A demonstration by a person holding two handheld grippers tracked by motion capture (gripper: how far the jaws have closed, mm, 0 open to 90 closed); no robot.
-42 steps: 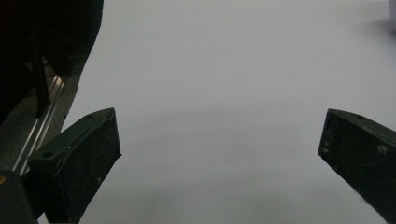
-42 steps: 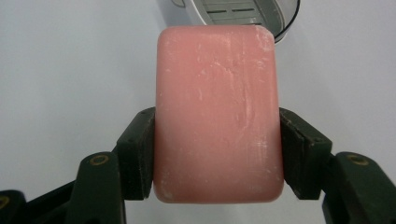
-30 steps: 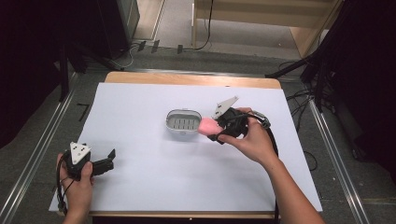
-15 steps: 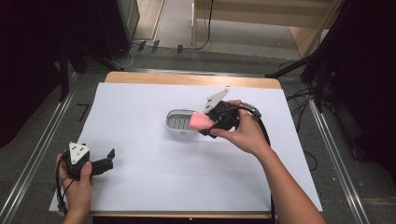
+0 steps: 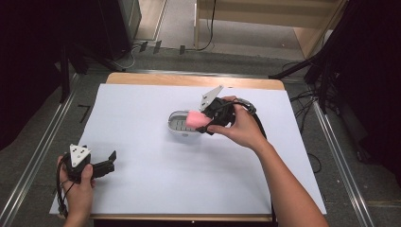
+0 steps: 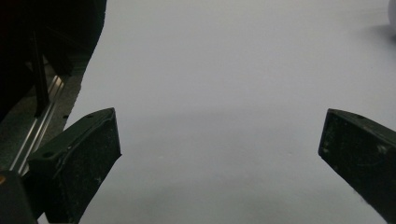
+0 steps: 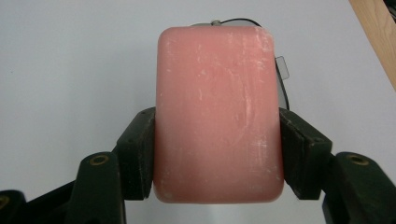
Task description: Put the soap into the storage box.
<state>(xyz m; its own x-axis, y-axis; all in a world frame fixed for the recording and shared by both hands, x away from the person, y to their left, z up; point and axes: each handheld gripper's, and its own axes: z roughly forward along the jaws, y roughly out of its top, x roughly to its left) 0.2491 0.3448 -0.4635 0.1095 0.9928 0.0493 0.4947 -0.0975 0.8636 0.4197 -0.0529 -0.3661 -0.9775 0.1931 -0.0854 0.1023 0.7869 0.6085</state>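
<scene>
The right tongs (image 7: 217, 149) grip a pink soap bar (image 7: 218, 114) by its two long sides, both pads pressed against it. In the high view the bar (image 5: 195, 119) hangs over the near end of a grey soap dish (image 5: 178, 124) on the white-covered desk (image 5: 142, 189). The soap's scuffed face shows no readable lettering. The left tongs (image 5: 105, 165) rest near the desk's front left corner, jaws wide apart with nothing between them

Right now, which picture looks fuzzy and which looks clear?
Left gripper view: soft, its tongs blurred over plain white paper. Right gripper view: sharp, scratches show on the pink soap. High view: evenly lit table, dark surroundings.
</scene>
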